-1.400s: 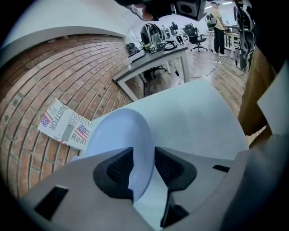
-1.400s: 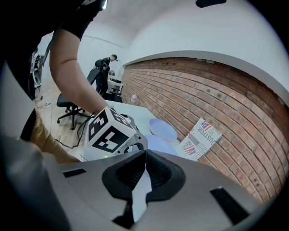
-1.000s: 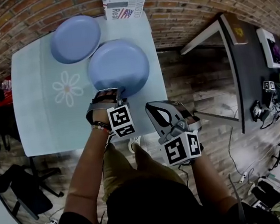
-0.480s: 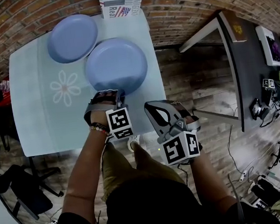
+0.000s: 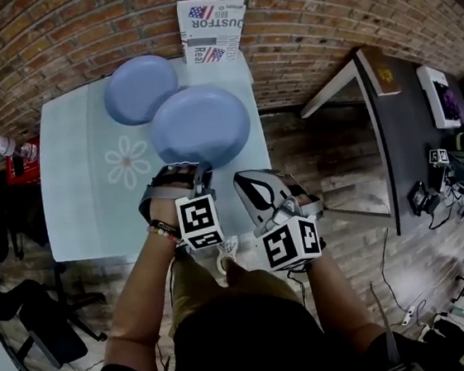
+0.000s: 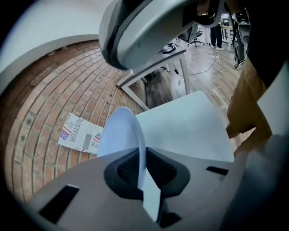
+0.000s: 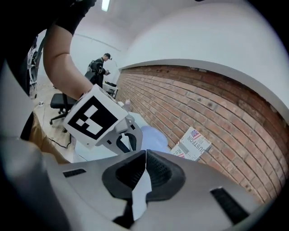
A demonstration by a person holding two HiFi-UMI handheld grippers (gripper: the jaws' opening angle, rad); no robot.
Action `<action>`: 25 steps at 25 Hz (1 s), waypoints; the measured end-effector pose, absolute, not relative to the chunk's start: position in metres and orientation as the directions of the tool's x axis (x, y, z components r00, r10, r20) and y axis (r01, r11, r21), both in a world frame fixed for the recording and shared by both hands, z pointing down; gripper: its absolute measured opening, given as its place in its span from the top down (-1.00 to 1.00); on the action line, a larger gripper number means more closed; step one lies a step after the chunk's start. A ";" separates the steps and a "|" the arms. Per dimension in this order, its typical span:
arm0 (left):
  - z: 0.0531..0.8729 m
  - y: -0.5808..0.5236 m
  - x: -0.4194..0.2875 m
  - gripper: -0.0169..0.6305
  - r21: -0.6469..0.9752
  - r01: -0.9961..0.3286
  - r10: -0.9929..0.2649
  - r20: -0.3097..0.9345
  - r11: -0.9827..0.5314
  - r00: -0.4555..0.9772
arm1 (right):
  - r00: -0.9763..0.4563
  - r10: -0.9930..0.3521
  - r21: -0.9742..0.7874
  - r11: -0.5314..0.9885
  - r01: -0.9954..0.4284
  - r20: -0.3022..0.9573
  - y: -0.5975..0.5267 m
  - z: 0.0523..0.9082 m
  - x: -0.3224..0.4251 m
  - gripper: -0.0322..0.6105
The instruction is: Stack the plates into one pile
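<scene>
A pale blue counter (image 5: 80, 206) with a flower print (image 5: 128, 161) carries two blue plates. The far plate (image 5: 141, 88) lies at the back left. The near plate (image 5: 200, 127) sits just right of it and closer to the person, and their rims meet. The left tool (image 5: 189, 171) is at the near plate's front rim, its jaws closing with that rim pinched between the pads. Just beside it, by the counter's front right corner, the right tool (image 7: 145, 157) hovers with its jaws pressed together on nothing. A printed box (image 5: 213, 30) stands behind the plates against the brick wall (image 5: 320, 12).
</scene>
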State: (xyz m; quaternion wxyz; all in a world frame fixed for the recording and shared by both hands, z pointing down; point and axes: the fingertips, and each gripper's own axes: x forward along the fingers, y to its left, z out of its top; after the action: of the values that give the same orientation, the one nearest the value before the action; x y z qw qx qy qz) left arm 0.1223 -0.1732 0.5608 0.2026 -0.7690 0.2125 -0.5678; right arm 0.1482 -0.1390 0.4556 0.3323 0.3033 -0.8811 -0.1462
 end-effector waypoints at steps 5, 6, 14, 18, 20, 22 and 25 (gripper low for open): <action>0.500 -0.161 0.111 0.84 -0.632 -0.103 -0.636 0.732 -0.768 0.245 | -0.628 -0.635 0.486 0.764 -0.424 0.450 -0.134 0.428 0.138 0.79; 0.488 -0.159 0.108 0.84 -0.647 -0.110 -0.652 0.719 -0.755 0.241 | -0.633 -0.635 0.492 0.762 -0.421 0.441 -0.132 0.424 0.137 0.79; 0.419 -0.137 0.088 0.84 -0.724 -0.176 -0.744 0.637 -0.668 0.204 | -0.658 -0.646 0.513 0.744 -0.428 0.387 -0.118 0.391 0.131 0.79; 0.398 -0.129 0.076 0.84 -0.752 -0.201 -0.778 0.600 -0.628 0.186 | -0.681 -0.638 0.532 0.739 -0.413 0.358 -0.114 0.374 0.118 0.79; 0.393 -0.128 0.069 0.84 -0.763 -0.209 -0.791 0.586 -0.612 0.176 | -0.684 -0.639 0.539 0.736 -0.410 0.352 -0.114 0.368 0.114 0.79; 0.393 -0.129 0.062 0.84 -0.767 -0.211 -0.796 0.583 -0.606 0.163 | -0.681 -0.640 0.541 0.735 -0.409 0.355 -0.116 0.369 0.111 0.79; 0.397 -0.134 0.053 0.84 -0.763 -0.214 -0.792 0.588 -0.610 0.162 | -0.676 -0.641 0.540 0.736 -0.408 0.363 -0.120 0.371 0.104 0.79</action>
State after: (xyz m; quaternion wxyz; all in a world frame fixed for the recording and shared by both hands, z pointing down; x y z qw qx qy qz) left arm 0.0527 -0.1344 0.3965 0.2663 -0.7140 0.3523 -0.5433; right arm 0.1035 -0.1200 0.3711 0.2741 0.2946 -0.8904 -0.2128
